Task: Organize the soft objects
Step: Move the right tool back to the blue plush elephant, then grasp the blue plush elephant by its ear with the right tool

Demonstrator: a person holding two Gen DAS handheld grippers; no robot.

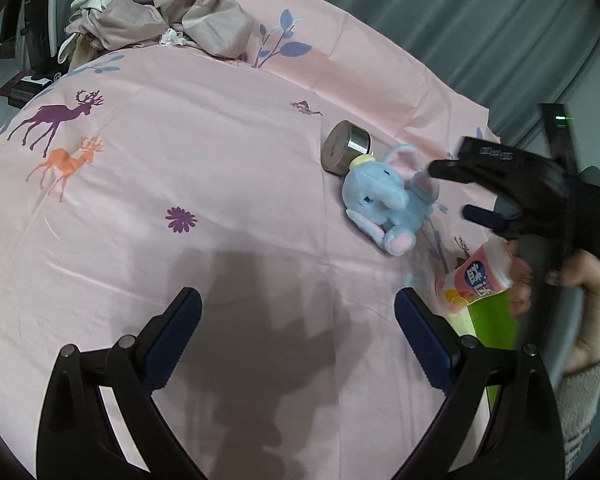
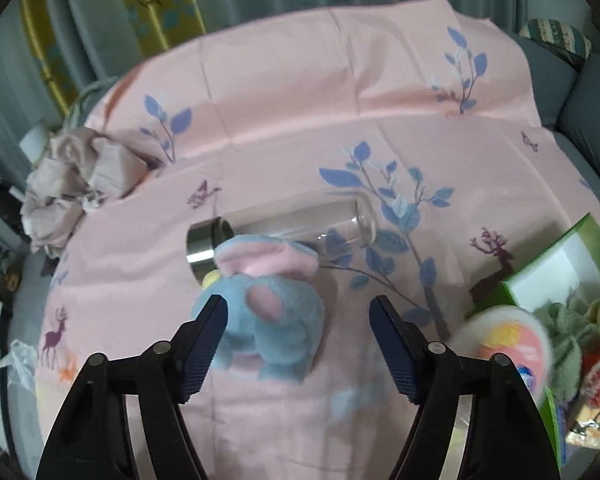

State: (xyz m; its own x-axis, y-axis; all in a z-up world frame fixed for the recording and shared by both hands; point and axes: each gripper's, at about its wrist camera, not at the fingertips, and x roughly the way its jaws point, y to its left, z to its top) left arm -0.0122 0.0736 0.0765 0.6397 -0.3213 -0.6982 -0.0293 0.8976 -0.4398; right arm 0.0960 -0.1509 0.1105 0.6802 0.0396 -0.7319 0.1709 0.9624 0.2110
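A blue plush elephant (image 1: 384, 204) with pink ears lies on a pink bedsheet (image 1: 220, 184) printed with deer and blue leaves, its head touching the steel cap of a clear glass bottle (image 2: 284, 228) that rests on its side just behind it. The right gripper (image 2: 298, 340), held in a person's hand (image 1: 592, 304), hangs over the toy with its jaws spread wide; from its own camera the left fingertip (image 2: 208, 332) overlaps the elephant's flank while the other finger stands clear to the toy's right, and nothing is pinched between them. The left gripper (image 1: 298, 336) hovers above a bare stretch of sheet, jaws likewise spread and holding nothing, well apart from the elephant. To the toy's right, a pink-labelled round container (image 1: 476, 280) sits at the edge of a green box (image 2: 560, 264), in which a grey-green soft item (image 2: 568, 328) and colourful packets can be made out. A crumpled beige cloth (image 1: 156, 8) is heaped at the far corner of the bed.
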